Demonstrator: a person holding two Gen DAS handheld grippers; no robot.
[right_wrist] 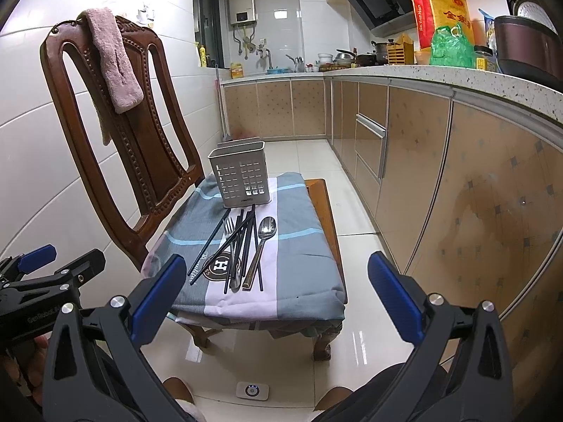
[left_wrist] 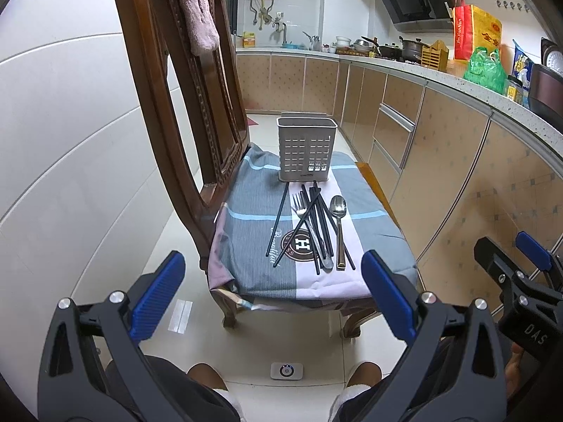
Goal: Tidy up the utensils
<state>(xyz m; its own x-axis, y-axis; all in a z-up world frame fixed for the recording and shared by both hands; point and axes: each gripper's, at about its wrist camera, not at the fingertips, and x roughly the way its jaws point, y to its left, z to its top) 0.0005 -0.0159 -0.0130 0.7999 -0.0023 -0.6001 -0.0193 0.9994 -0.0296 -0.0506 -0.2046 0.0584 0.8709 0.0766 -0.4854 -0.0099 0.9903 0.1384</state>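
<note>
At the far left, white wall tiles back a carved wooden chair, and a pink towel hangs over the top of its backrest. The chair seat is covered by a blue, grey and pale pink cloth with a round "H" emblem.

The left gripper hovers in front of the seat's near edge, its blue-padded jaws spread wide and holding nothing.

On the cloth, toward the back of the seat, a grey perforated utensil holder stands upright. Just in front of it lies the loose cutlery. One black chopstick lies apart at the left. Beside it a fork points its tines toward the holder, crossed by a bundle of black chopsticks. A metal spoon lies at the right of the pile, bowl toward the holder, its handle close against the bundle.

The right gripper also hangs before the seat's near edge, jaws spread and empty, the cutlery showing between them.

To the right, tan cabinet doors run under a speckled bench that carries a green plastic bag, a red and yellow bag, pots and a rice cooker.
</note>
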